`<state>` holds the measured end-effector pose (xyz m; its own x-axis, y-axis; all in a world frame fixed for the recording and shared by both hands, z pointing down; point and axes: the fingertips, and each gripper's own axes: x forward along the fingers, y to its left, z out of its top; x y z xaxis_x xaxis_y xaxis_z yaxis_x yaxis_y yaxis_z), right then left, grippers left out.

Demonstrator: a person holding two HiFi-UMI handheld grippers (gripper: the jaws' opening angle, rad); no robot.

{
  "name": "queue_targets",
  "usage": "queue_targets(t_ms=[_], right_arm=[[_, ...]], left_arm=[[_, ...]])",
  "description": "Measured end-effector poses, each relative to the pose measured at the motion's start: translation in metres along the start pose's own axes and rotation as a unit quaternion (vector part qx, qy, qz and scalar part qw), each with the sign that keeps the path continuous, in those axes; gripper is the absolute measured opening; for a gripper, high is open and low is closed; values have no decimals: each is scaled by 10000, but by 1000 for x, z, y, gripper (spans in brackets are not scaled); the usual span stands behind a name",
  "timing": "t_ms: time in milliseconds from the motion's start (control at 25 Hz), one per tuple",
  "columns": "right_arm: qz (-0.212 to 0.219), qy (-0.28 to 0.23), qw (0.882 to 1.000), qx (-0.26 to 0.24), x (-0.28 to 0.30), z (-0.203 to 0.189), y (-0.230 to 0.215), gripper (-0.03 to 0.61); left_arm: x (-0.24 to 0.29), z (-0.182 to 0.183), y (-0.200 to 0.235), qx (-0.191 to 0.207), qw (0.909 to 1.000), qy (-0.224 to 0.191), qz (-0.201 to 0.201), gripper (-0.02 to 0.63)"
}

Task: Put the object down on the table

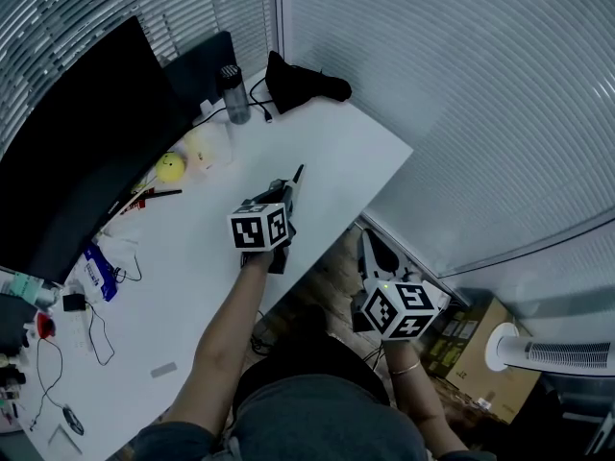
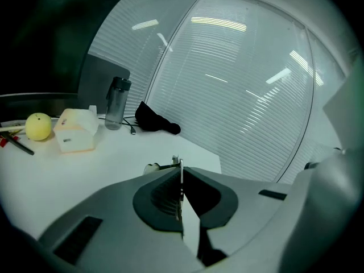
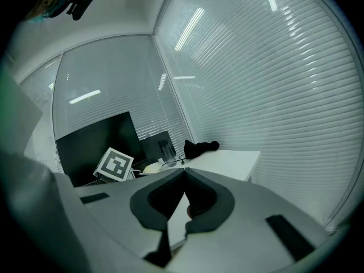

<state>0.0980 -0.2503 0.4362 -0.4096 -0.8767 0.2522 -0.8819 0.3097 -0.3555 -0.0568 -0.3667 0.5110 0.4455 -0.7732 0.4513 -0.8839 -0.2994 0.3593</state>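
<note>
White table [image 1: 336,152] — left tongs [image 1: 298,173] above, jaws together

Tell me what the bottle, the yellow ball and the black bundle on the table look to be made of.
Bottle: clear plastic or glass; the body is see-through under a dark cap.
Yellow ball: matte surface with no glare; it could be fruit or rubber, the look leaves it open.
Black bundle: soft fabric, dull and crumpled into folds.

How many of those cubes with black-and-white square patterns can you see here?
2. One cube rides on the left gripper above the white table; the other is on the right gripper, off the table's edge. None seems hidden.
</note>
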Motion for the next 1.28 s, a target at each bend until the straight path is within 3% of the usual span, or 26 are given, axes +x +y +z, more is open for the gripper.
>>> queue_targets(t_ms=[800,1280], right_arm=[[-64,-2,10000,37,0,4,-14,5],[-102,28,9999,30,3,5,-22,4]], left_arm=[[35,-11,16,-884,9956,200,-236,25],[46,-25,29,-858,9952,454,-94,25]])
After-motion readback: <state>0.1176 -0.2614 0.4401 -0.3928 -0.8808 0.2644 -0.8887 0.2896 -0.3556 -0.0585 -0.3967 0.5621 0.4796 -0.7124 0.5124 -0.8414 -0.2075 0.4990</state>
